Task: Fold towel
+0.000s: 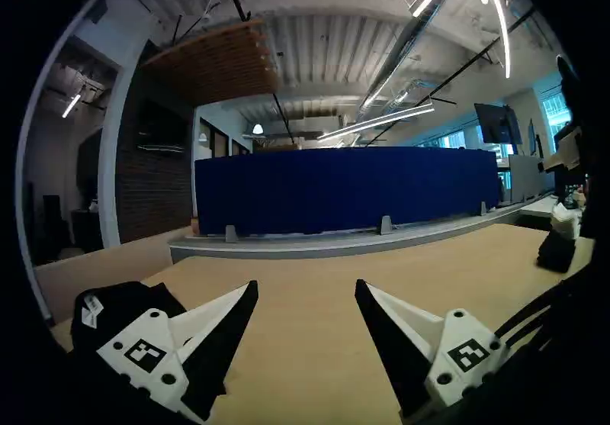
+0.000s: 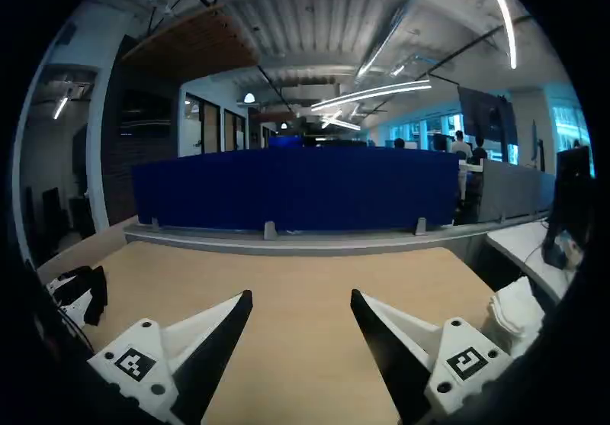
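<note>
A pale wooden bench spreads ahead of both cameras, and a long blue partition stands upright along its far edge on small grey feet. The left gripper hangs low over the near part of the bench with its two black-and-white fingers spread wide, bare wood between them and nothing held. The right gripper sits the same way, fingers well apart and empty over the bench top. A black towel with a small white tag lies bunched at the left edge of the bench, just beside the left gripper's own left finger; whether they touch I cannot tell. In the right gripper view the same dark bundle shows at the left edge, well apart from that gripper. A stack of white folded cloth rests at the right edge of the bench, near the right gripper's right finger. A dark monitor hangs beyond the partition.
</note>
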Motion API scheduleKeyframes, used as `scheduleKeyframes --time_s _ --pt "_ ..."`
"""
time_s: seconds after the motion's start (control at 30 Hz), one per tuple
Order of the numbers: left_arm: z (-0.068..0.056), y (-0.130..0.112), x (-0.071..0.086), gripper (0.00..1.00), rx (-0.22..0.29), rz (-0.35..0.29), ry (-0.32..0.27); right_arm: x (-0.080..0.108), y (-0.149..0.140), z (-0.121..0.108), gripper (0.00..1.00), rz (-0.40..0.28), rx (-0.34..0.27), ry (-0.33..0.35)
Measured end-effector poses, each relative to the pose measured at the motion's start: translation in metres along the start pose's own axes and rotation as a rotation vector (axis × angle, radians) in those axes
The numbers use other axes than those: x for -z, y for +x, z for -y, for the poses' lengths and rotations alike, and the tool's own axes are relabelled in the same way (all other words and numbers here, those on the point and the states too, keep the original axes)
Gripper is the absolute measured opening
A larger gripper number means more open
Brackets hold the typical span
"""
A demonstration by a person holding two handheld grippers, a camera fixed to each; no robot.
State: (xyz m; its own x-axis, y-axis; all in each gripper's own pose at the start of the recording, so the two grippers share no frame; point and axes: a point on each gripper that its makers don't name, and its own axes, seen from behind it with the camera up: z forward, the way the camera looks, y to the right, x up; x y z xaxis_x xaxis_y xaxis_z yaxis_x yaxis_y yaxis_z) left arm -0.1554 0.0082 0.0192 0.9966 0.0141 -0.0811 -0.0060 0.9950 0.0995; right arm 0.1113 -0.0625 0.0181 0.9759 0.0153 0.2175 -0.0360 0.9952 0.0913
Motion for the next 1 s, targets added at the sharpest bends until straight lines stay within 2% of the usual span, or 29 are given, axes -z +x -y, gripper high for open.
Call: scheduleKeyframes --time_s 0.27,0.37,0.57,1.0 --pt "0.010 -0.022 -0.006 0.94 0.060 0.001 0.016 0.000 -0.012 0.011 1.00 0.019 0.013 0.027" --pt "0.013 -0.026 -0.009 0.94 0.066 0.006 0.019 0.001 -0.010 0.013 1.00 0.017 0.021 0.033" --pt "0.006 -0.027 -0.011 0.94 0.036 0.006 0.002 0.005 -0.006 0.009 1.00 0.005 0.018 0.032" --pt "0.005 -0.027 -0.014 0.94 0.037 0.007 -0.006 0.008 -0.010 -0.002 1.00 0.005 -0.002 0.035"
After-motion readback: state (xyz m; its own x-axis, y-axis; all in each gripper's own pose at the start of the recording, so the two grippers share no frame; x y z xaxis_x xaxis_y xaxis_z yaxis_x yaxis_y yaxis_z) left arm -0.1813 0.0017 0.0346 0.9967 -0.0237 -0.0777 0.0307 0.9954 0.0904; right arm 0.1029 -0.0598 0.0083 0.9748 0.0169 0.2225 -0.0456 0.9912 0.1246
